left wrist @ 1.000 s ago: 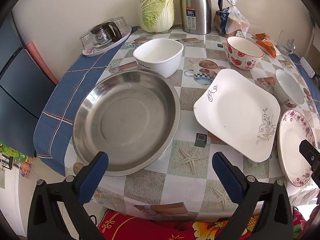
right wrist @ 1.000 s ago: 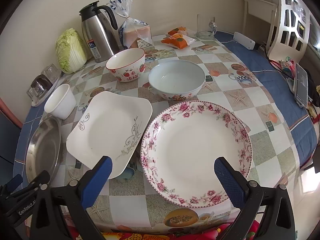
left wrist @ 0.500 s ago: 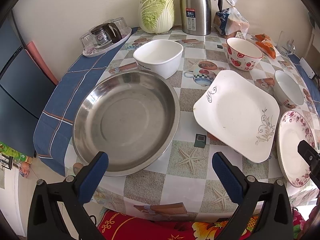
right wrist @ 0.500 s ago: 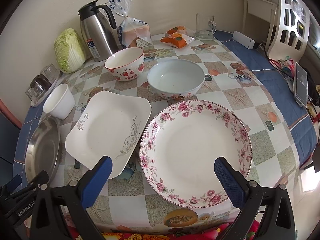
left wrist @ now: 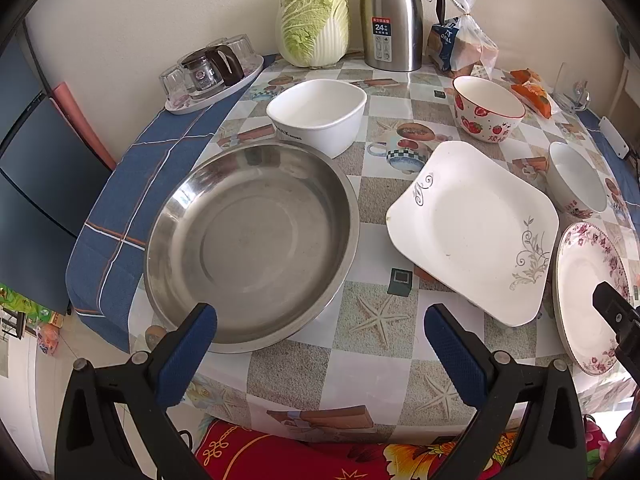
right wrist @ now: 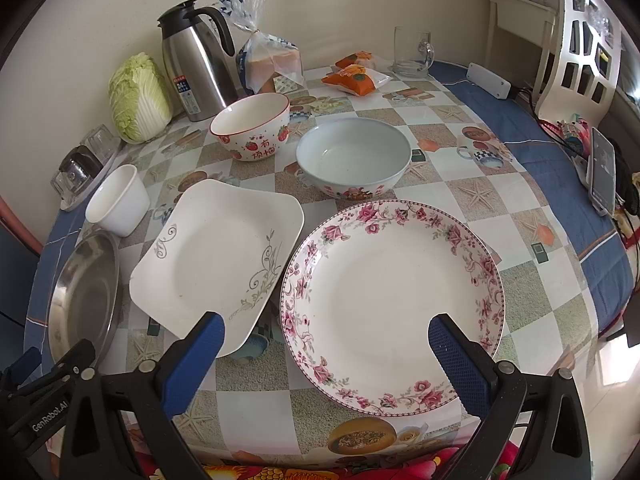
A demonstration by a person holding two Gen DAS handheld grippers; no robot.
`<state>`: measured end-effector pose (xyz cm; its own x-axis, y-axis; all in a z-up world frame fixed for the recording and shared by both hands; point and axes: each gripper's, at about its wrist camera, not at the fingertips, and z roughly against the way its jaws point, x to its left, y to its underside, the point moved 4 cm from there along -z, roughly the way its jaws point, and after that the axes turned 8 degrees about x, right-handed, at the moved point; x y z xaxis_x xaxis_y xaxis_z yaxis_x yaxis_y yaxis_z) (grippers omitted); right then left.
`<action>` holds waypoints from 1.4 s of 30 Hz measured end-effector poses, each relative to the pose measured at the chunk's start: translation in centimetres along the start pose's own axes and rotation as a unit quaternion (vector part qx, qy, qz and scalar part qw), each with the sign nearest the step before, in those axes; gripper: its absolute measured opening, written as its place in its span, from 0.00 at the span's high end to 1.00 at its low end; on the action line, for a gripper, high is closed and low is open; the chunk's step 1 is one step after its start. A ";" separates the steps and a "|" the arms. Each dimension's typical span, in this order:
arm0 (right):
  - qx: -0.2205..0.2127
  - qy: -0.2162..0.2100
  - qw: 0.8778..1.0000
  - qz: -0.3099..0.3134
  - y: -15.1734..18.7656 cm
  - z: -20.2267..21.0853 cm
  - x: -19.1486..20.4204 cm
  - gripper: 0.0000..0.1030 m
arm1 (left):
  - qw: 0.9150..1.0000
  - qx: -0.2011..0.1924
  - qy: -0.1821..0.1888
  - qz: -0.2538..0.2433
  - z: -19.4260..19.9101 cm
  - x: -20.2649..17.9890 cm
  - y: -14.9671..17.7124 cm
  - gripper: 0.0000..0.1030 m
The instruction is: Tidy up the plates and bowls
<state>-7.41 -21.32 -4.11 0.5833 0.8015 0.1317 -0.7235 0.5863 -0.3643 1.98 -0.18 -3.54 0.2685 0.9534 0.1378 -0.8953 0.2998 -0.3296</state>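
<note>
A wide steel pan (left wrist: pixel 252 244) lies at the table's near left, in front of my open left gripper (left wrist: pixel 320 336). Behind it stands a white square bowl (left wrist: pixel 318 114). A square white plate (left wrist: pixel 474 228) with grey scrolls lies in the middle. A round floral plate (right wrist: pixel 392 300) sits before my open right gripper (right wrist: pixel 326 344), whose fingers straddle its near rim without touching. Farther back stand a strawberry bowl (right wrist: pixel 252 126) and a pale wide bowl (right wrist: pixel 354 160). Neither gripper holds anything.
At the back stand a cabbage (left wrist: pixel 314 20), a steel thermos jug (left wrist: pixel 394 16), bagged bread (right wrist: pixel 272 60), snack packets (right wrist: pixel 354 76) and a glass mug (right wrist: pixel 412 52). A tray of glasses (left wrist: pixel 212 76) sits at the back left. A phone (right wrist: pixel 602 170) and cables lie at the right.
The right gripper has drifted slightly, so the dishes sit a little lower-left in its view. The left gripper has hardly moved. No dish has shifted.
</note>
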 end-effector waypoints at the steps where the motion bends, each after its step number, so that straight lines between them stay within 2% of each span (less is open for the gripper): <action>1: 0.000 0.000 1.000 0.000 0.0 0.0 0.0 0.00 | 1.000 0.001 0.000 0.000 0.0 0.0 0.0 0.00; 7: 0.000 0.000 1.000 0.000 0.0 0.0 0.0 0.00 | 1.000 -0.008 -0.005 -0.001 0.3 0.0 -0.1 0.00; 11: 0.000 0.003 1.000 0.003 -0.1 -0.1 0.3 0.00 | 0.999 -0.031 -0.018 -0.002 0.5 0.0 -0.1 0.00; 15: -0.006 0.005 1.000 0.014 -0.1 -0.2 1.1 0.00 | 1.000 -0.030 -0.001 0.004 0.3 0.4 -0.2 0.00; 17: -0.001 0.006 1.000 0.021 -0.3 -0.6 1.7 0.00 | 1.000 -0.015 0.017 0.012 0.0 0.9 -0.2 0.00; 22: -0.008 0.007 0.999 0.036 -1.0 -1.2 3.1 0.00 | 0.997 -0.023 0.037 0.067 -0.5 3.7 -0.9 0.00; 27: -0.025 0.002 0.998 0.051 -2.0 -1.5 4.8 0.00 | 0.989 -0.056 0.062 0.122 -1.1 7.0 -1.4 0.00; 33: -0.041 -0.025 0.997 0.066 -3.0 -2.1 6.9 0.00 | 0.983 -0.077 0.057 0.157 -2.0 10.1 -1.8 0.00; 36: -0.059 -0.026 0.995 0.074 -3.2 -2.0 8.0 0.00 | 0.981 -0.091 0.038 0.167 -2.5 11.4 -1.9 0.00; 39: -0.087 -0.047 0.992 0.083 -3.4 -1.6 8.9 0.00 | 0.980 -0.089 0.032 0.176 -3.2 12.3 -1.7 0.00; 42: -0.092 -0.057 0.989 0.103 -3.3 -1.6 10.3 0.00 | 0.978 -0.085 0.039 0.184 -3.9 13.3 -1.5 0.00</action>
<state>1.57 -15.13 -3.03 0.3777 0.9158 0.1365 -0.7365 0.3865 -0.5552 8.33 12.17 -4.87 -0.0293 0.9955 -0.0896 -0.8665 -0.0700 -0.4943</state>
